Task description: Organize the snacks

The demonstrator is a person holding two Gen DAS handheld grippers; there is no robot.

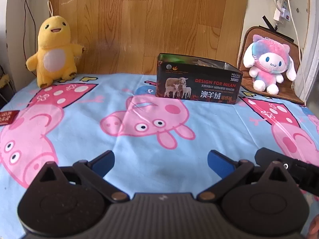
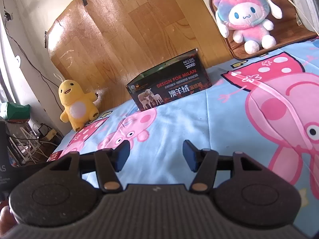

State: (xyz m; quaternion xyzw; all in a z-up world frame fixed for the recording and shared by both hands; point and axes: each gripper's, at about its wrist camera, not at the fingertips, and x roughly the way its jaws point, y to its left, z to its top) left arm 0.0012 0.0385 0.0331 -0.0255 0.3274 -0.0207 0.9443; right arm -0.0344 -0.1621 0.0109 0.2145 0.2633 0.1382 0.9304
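Observation:
A black open-topped box point(image 1: 197, 79) printed "DESIGN FOR MILAN" stands at the back of the cartoon-pig bedspread point(image 1: 79, 139); packets show faintly inside it. It also shows in the right wrist view point(image 2: 169, 85). A dark red snack packet point(image 1: 8, 117) lies at the far left edge, also seen low left in the right wrist view point(image 2: 54, 156). My left gripper point(image 1: 161, 163) is open and empty, low over the spread, well short of the box. My right gripper point(image 2: 156, 155) is open and empty; part of it shows in the left wrist view point(image 1: 279, 163).
A yellow plush point(image 1: 54, 51) stands back left and a pink-and-white plush point(image 1: 269, 63) sits on a brown cushion point(image 1: 247, 45) back right. A wood-pattern board point(image 1: 147, 20) leans on the wall. Cables and a power strip point(image 1: 283, 6) hang at the right; clutter point(image 2: 24, 135) lies beside the bed.

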